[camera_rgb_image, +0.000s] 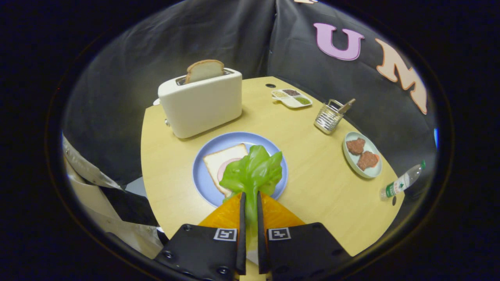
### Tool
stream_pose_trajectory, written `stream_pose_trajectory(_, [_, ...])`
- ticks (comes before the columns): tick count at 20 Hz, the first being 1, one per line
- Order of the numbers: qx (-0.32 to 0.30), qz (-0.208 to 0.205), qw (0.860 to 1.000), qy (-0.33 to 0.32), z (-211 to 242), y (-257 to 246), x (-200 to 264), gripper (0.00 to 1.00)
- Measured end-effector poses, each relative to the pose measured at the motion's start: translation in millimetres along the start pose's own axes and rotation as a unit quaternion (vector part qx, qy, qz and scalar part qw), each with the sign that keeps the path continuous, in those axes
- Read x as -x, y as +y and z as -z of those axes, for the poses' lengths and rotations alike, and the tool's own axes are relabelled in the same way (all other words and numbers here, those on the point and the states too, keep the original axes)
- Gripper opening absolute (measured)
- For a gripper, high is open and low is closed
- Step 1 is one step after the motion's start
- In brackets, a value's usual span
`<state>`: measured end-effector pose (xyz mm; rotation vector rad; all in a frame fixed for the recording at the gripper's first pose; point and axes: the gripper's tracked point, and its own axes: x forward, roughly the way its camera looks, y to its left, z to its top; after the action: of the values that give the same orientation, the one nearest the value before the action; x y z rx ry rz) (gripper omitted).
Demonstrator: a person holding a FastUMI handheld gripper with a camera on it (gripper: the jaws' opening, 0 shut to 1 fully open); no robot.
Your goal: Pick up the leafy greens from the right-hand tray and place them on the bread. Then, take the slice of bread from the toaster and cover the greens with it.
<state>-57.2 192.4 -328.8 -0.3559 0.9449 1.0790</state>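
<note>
The leafy greens are pinched between the nearly closed fingers of the gripper, hanging over the near right part of the bread slice on the blue plate. Beyond, a second slice stands in the white toaster. To the right on the desk sits a tray of meat patties.

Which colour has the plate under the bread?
The plate is light blue, seen in the gripper view beyond the gripper, which holds the greens.
</note>
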Motion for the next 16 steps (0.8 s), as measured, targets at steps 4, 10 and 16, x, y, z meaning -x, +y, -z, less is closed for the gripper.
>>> stream_pose_trajectory(4, [0.004, -0.017, 1.000, -0.001, -14.9, 17.7, -18.7, 0.15])
stream_pose_trajectory(10, [0.019, -0.038, 0.999, 0.012, -25.9, 42.6, -42.2, 0.15])
stream_pose_trajectory(16, [0.023, -0.047, 0.998, 0.025, -27.4, 51.1, -68.2, 0.15])
